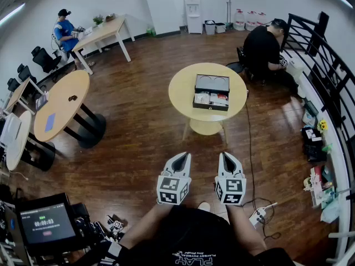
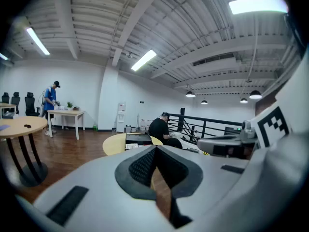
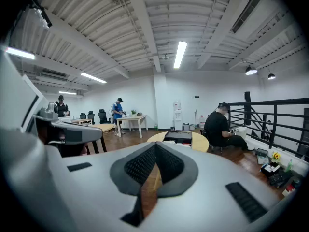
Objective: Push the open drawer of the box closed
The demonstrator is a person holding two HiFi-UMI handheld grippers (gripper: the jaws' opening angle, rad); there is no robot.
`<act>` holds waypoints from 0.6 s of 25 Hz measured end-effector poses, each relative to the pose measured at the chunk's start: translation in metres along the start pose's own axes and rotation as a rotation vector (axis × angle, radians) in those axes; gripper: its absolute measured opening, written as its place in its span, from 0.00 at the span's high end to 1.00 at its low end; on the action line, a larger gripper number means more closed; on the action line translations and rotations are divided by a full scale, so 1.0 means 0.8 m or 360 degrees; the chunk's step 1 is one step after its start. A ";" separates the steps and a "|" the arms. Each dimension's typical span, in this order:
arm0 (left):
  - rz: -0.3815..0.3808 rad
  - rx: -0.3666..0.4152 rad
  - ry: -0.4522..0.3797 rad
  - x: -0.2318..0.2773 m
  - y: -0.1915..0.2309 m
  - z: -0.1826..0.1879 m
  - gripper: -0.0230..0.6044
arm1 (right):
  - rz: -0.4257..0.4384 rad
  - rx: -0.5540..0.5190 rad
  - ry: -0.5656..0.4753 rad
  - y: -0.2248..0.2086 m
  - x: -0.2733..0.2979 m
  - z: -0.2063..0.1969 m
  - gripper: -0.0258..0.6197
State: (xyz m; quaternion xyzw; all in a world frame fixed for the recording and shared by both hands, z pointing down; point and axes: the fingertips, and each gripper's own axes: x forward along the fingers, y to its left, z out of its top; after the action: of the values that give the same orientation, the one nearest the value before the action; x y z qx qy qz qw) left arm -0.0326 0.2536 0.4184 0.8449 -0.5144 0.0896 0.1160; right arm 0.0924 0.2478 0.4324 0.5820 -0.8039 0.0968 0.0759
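Note:
A black box [image 1: 211, 83] sits on a round yellow table [image 1: 182, 90] in the middle of the room, its drawer [image 1: 210, 100] pulled out toward me with white items inside. Both grippers hover low in the head view, well short of the table. The left gripper [image 1: 181, 159] and right gripper [image 1: 227, 158] point at the table side by side, jaws together and nothing held. The box shows small and distant past the left gripper [image 2: 155, 150] as a dark shape [image 2: 136, 139], and past the right gripper [image 3: 155, 147] likewise [image 3: 178, 137].
A person in black [image 1: 265, 49] sits just behind the table by a black railing [image 1: 327, 76]. A cable [image 1: 249, 148] runs across the wood floor to a power strip [image 1: 258, 215]. Other round tables [image 1: 61, 104] stand at the left; a screen [image 1: 46, 223] sits at bottom left.

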 end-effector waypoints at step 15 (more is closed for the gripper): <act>0.0057 -0.0014 0.0045 0.023 -0.002 -0.008 0.97 | 0.0017 -0.0010 0.0055 -0.023 0.006 -0.010 0.95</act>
State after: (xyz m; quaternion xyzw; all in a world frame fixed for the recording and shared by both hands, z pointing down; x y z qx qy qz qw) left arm -0.0232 0.2401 0.4297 0.8337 -0.5281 0.1012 0.1254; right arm 0.1086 0.2394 0.4422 0.5757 -0.8058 0.1046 0.0911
